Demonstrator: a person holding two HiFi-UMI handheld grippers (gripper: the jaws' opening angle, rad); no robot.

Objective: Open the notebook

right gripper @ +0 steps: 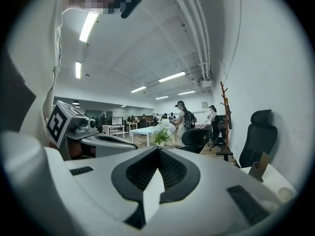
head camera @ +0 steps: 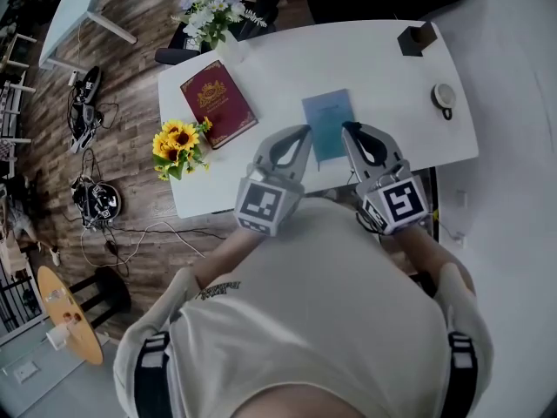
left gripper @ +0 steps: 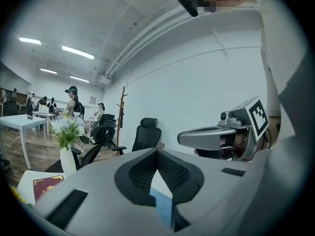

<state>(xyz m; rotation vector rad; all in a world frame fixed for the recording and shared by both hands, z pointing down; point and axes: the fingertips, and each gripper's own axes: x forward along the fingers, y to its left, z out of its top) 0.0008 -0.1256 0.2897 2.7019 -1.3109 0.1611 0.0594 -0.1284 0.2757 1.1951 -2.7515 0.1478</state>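
Observation:
A light blue notebook (head camera: 327, 116) lies closed and flat on the white table (head camera: 383, 85), near its front edge. My left gripper (head camera: 304, 131) hovers at the notebook's left edge, its jaws together with nothing between them. My right gripper (head camera: 349, 129) is at the notebook's right edge, also shut and empty. In the left gripper view the jaws (left gripper: 157, 152) meet at the tip, and a strip of the blue notebook (left gripper: 164, 205) shows below them. The right gripper view shows its tips (right gripper: 158, 150) closed over bare white table.
A dark red book (head camera: 218, 103) lies at the table's left, with sunflowers (head camera: 178, 146) at the left corner and a vase of white flowers (head camera: 213, 11) at the back. A black box (head camera: 418, 39) and a small round object (head camera: 444, 96) sit at the right. Office chairs stand beyond the table.

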